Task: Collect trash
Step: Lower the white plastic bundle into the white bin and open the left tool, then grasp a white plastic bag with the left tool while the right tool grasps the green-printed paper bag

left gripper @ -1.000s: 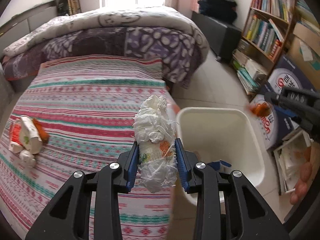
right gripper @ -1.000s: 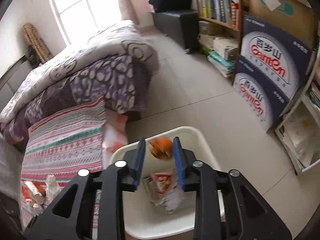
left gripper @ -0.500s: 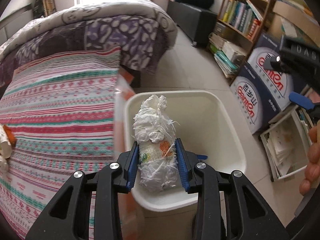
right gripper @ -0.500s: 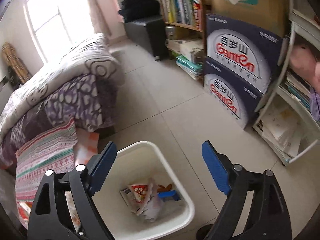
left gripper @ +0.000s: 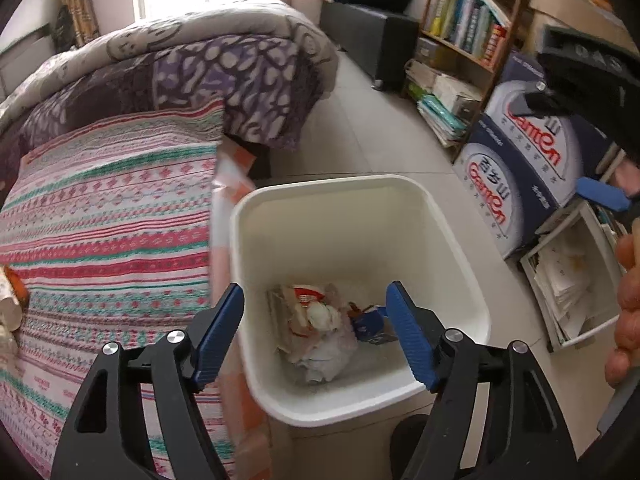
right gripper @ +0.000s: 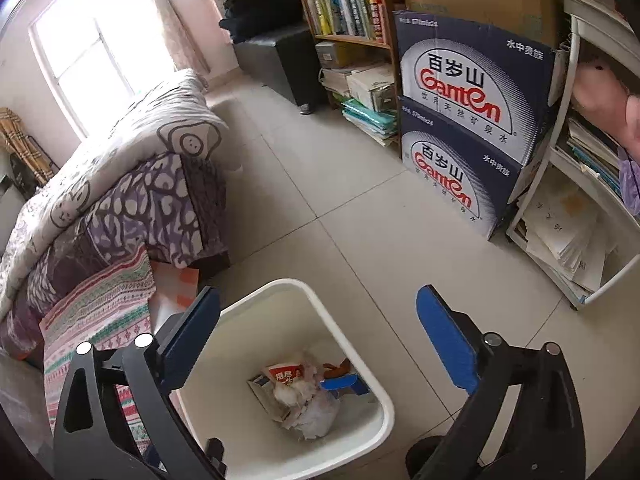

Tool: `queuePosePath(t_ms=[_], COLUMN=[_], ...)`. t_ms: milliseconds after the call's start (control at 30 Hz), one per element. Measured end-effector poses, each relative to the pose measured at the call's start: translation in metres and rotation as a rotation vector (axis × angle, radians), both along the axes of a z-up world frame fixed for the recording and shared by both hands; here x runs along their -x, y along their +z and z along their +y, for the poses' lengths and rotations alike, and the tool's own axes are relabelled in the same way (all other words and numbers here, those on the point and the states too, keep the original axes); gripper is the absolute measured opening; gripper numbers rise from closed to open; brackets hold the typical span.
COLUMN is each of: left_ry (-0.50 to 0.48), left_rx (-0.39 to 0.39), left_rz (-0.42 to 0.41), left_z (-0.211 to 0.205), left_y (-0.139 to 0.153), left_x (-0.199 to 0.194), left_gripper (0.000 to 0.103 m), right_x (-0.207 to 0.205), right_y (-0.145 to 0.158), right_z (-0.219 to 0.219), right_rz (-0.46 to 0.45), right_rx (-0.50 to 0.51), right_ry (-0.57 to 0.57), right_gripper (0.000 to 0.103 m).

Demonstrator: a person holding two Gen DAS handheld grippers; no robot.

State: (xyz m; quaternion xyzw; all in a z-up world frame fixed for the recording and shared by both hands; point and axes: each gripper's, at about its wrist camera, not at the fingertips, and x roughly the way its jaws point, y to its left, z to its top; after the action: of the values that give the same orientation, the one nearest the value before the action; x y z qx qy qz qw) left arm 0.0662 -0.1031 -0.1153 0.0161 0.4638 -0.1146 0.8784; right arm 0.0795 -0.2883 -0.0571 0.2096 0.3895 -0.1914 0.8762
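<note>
Left wrist view: my left gripper [left gripper: 314, 332] hangs over the white trash bin [left gripper: 452, 236], pointing down into it. Its jaws have just been opening and now stand apart, nothing between them. The crumpled white tissue wad [left gripper: 324, 352] lies at the bottom of the bin on top of the other trash, beside a red-and-white wrapper [left gripper: 306, 296] and a blue carton [left gripper: 370, 322]. The bin stands on the tiled floor, right against the edge of the striped bedspread [left gripper: 108, 216]. More trash [left gripper: 12, 300] lies on the bed at the far left edge, partly cut off. At the right edge I see the right gripper's body with one blue pad [left gripper: 602, 194], and fingers of a hand [left gripper: 626, 308] below it.

Right wrist view: my right gripper [right gripper: 318, 340] is also over the bin [right gripper: 360, 364], jaws have just been opening, now spread very wide and empty. Inside the bin: the tissue wad [right gripper: 310, 404], wrapper [right gripper: 286, 374], blue carton [right gripper: 344, 384]. Two stacked Ganten boxes [right gripper: 464, 120] stand by the bookshelf [right gripper: 344, 8], well apart from the bin. A folded quilt [right gripper: 120, 152] lies on the bed at left.
</note>
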Motion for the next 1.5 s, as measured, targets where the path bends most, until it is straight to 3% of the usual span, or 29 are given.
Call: queuePosePath(t_ms=[300,700,900,1100,1267,1367,1433,1500], left_ry=[0.189,0.575,0.768,0.930,1.014,1.003,0.977,0.964], left_rx=[-0.041,-0.063,-0.095,-0.013,0.111,0.142,0.148,0.134], left_rz=[0.018,0.055,0.109,0.158,0.187,0.212,0.238,0.245], left_z=[0.068,0.204,0.267,0.329,0.373,0.381,0.382,0.384], left_y=[0.004,0.010,-0.004,-0.019,-0.033,-0.043,-0.049,-0.051], left_x=[-0.007,-0.006,0.004,0.017,0.020,0.019,0.016,0.016], left_gripper=[0.076,0.078,0.078,0.078,0.078,0.069,0.052,0.043], right_x=[-0.009,-0.019,-0.023,-0.026,-0.029,-0.031,-0.032,-0.033], right_y=[-0.008,-0.021,-0.027,-0.034,-0.042,-0.046,-0.048,-0.052], right_z=[0.040,0.092,0.116,0.142,0.160,0.170,0.177,0.185], right_rz=[0.052,0.105,0.122,0.139,0.164,0.176,0.182,0.190], right_rx=[0.010,-0.018,-0.041,-0.043,-0.036,-0.028,-0.028,-0.028], right_ry=[0.094,0.198,0.233,0.276,0.311,0.327,0.337,0.348], right_gripper=[0.096,0.096,0.096,0.096,0.096,0.096,0.096,0.096])
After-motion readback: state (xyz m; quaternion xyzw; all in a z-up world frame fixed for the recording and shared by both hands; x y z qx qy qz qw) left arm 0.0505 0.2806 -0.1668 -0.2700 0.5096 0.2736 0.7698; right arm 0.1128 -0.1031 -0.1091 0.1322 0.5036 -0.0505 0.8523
